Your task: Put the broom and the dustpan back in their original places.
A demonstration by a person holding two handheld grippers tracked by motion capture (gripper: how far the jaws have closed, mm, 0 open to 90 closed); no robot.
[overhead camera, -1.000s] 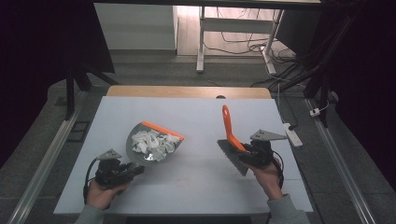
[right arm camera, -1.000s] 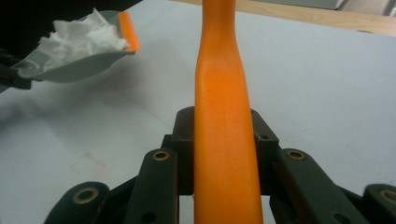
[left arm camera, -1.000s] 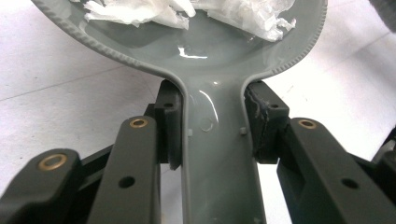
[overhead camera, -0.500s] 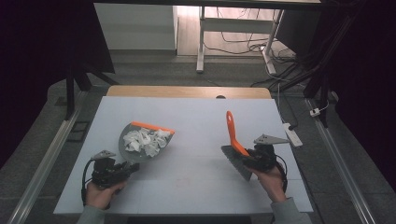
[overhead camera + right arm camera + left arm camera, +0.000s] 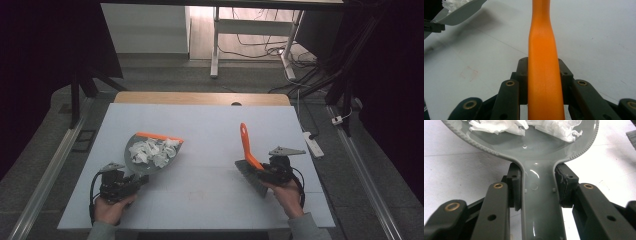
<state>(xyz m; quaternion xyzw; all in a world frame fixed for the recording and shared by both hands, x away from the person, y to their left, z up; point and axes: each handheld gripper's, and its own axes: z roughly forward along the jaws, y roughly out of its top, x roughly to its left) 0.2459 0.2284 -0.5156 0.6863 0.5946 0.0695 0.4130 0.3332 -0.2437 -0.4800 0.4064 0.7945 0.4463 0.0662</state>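
Note:
A grey dustpan [image 5: 152, 152] with an orange front lip holds crumpled white paper [image 5: 150, 150] above the left side of the white table [image 5: 210, 125]. My left gripper [image 5: 136, 180] is shut on the dustpan's handle [image 5: 540, 202], with a jaw pressed to each side; the paper [image 5: 524, 126] lies in the pan just ahead. My right gripper [image 5: 261, 171] is shut on a brush whose orange handle [image 5: 245, 142] points up and away, its grey bristles [image 5: 250, 179] down at the table. The orange handle [image 5: 544, 62] runs between the right jaws, with the dustpan [image 5: 459, 12] off to the upper left.
Bare white tabletop lies between the two tools, with a wooden strip [image 5: 200, 98] along its far edge. A white power strip [image 5: 312, 142] lies on the floor right of the table. A desk frame [image 5: 215, 45] and cables stand beyond.
The dustpan has shifted a little to the left with my left gripper. My right gripper and the brush have come slightly nearer to the person.

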